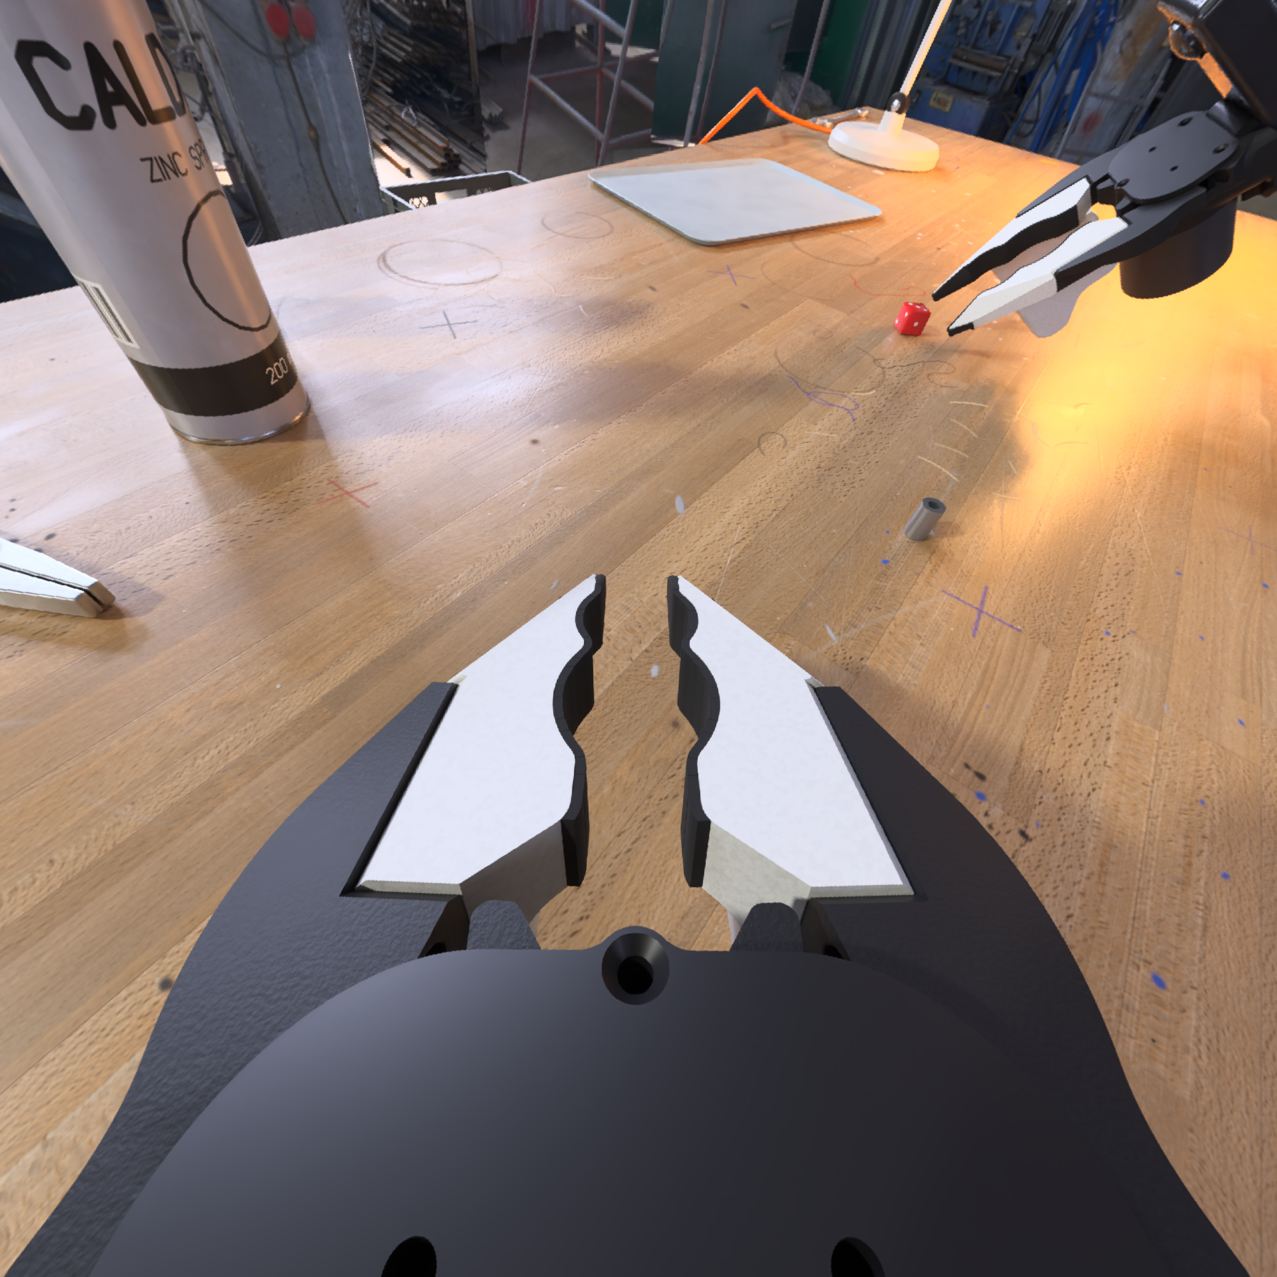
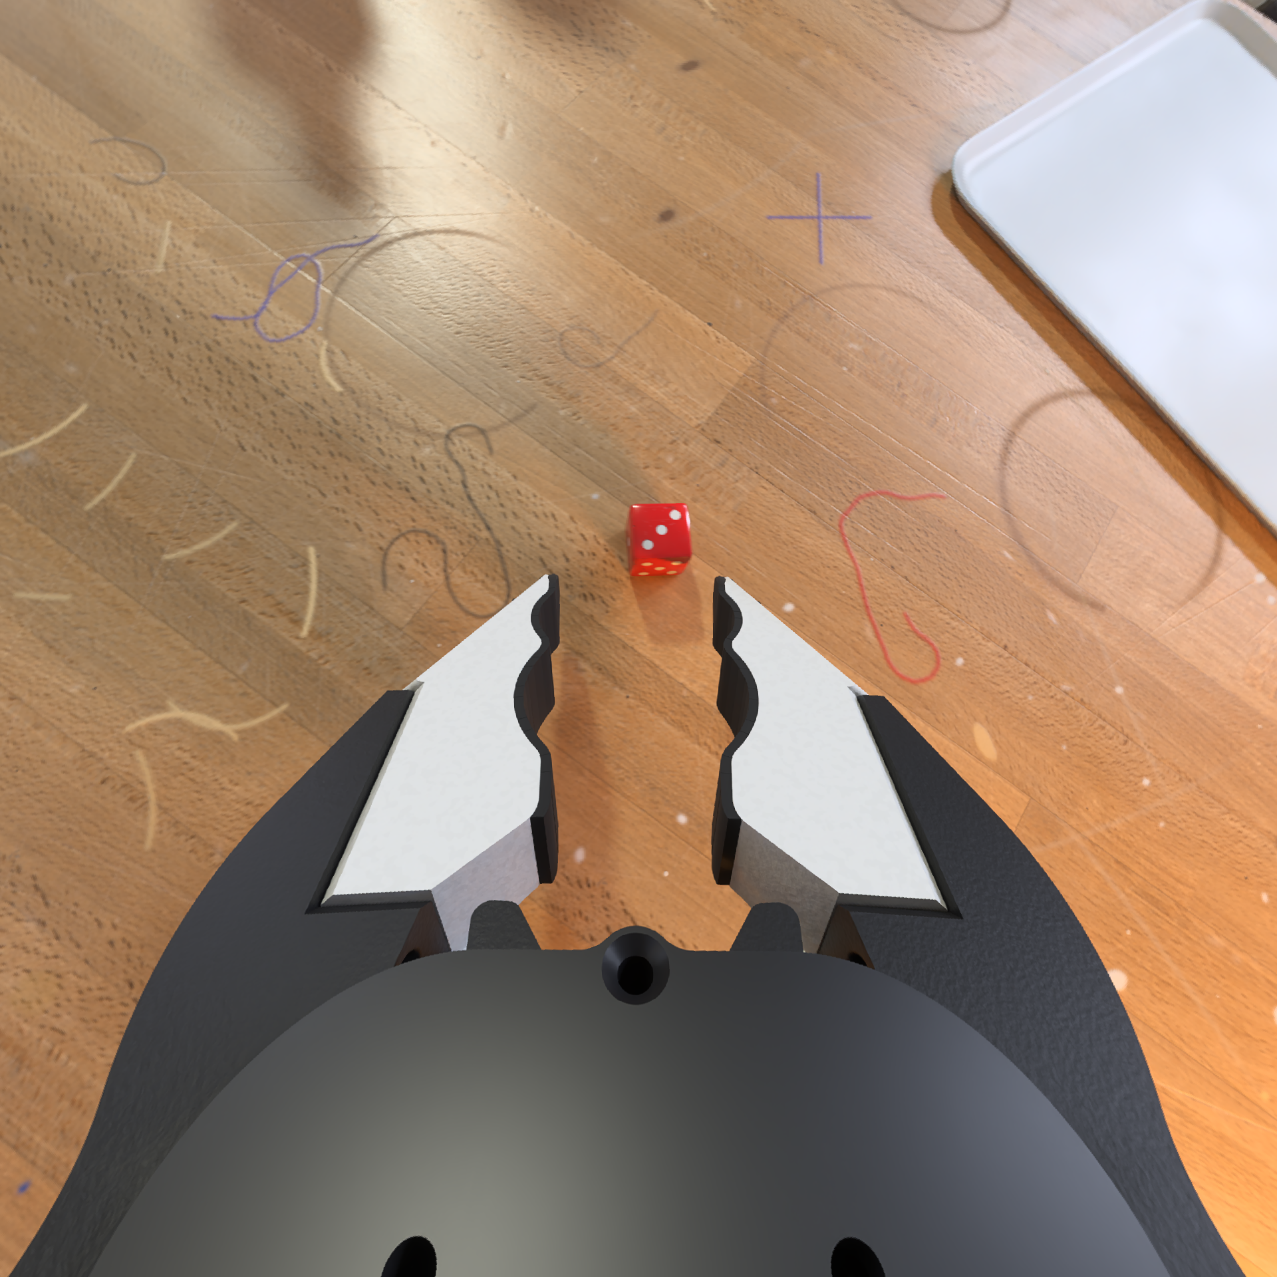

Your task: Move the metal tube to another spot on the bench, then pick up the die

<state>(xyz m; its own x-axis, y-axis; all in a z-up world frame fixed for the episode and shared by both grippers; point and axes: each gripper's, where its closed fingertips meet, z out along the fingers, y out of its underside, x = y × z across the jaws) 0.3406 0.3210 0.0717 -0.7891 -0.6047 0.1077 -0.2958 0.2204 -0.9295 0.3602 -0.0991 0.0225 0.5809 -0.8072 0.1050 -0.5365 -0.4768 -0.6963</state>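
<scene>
Two views split the scene: only my left one took in the metal tube, standing upright on the table well apart from the red die, plus a spray can, tray and lamp base. My right gripper pointed steeply down, jaws parted and empty, the die lying just beyond their tips. My left gripper hovered low, jaws slightly parted, holding nothing.

Red die with white dots; grey metal tube; tan wood bench with pen scribbles; pale grey tray; white lamp base; silver-and-black spray can; black-and-white grippers.
</scene>
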